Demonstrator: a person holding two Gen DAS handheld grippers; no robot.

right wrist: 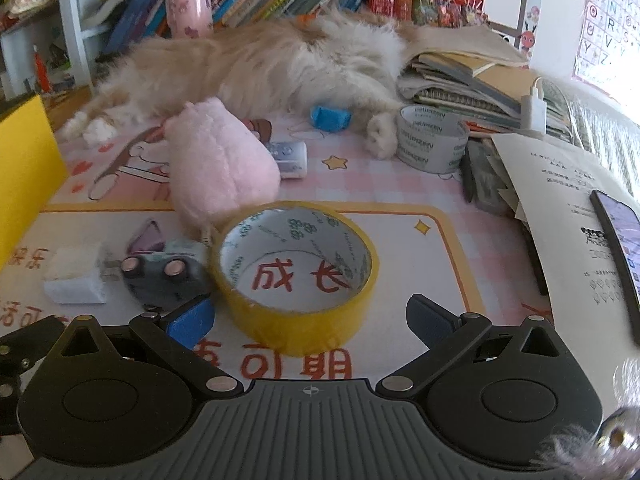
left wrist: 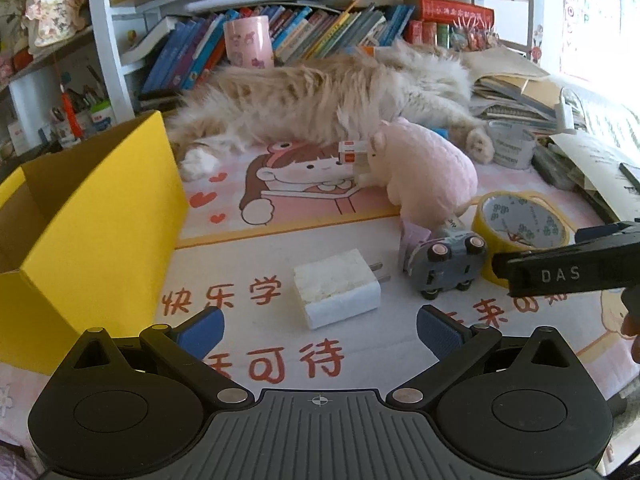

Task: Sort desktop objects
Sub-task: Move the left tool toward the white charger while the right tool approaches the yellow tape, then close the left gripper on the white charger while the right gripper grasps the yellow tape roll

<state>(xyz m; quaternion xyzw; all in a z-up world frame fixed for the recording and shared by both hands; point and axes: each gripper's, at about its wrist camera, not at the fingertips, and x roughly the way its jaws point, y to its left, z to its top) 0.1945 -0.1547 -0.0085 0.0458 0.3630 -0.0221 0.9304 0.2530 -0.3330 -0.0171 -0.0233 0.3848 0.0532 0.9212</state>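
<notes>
On the pink cartoon desk mat [left wrist: 280, 248], lots of small things to sort.

Left gripper [left wrist: 320, 330]: blue fingers [left wrist: 200, 330] spread wide, nothing held. White plug charger [left wrist: 336, 286] lying flat just ahead, in line with the gap but not touched. Yellow box [left wrist: 100, 216] standing open to the left, near the charger.

Right gripper [right wrist: 310, 320]: blue fingers [right wrist: 188, 320] spread wide too, nothing held. Yellow tape roll [right wrist: 296, 268] lying flat just in front, lined up with the gap, not pinched.

Between charger and yellow tape: little gray toy car [left wrist: 446, 266] tipped on its side, wheels showing, touching a small purple thing [left wrist: 414, 240]. Pink plush toy [left wrist: 424, 164] just behind them, with a small white and orange box [left wrist: 352, 152] at its face.

Farther back: gray tape roll [right wrist: 432, 142] near a fluffy cat [right wrist: 260, 64] stretched across the desk, one paw beside the roll. Blue crumpled thing [right wrist: 330, 118] beside the cat. Small white tube [right wrist: 290, 158] touching the plush. Papers [right wrist: 560, 200] and a phone [right wrist: 618, 236] on the right. Books [left wrist: 312, 32] and a pink cup [left wrist: 248, 42] behind the cat.
</notes>
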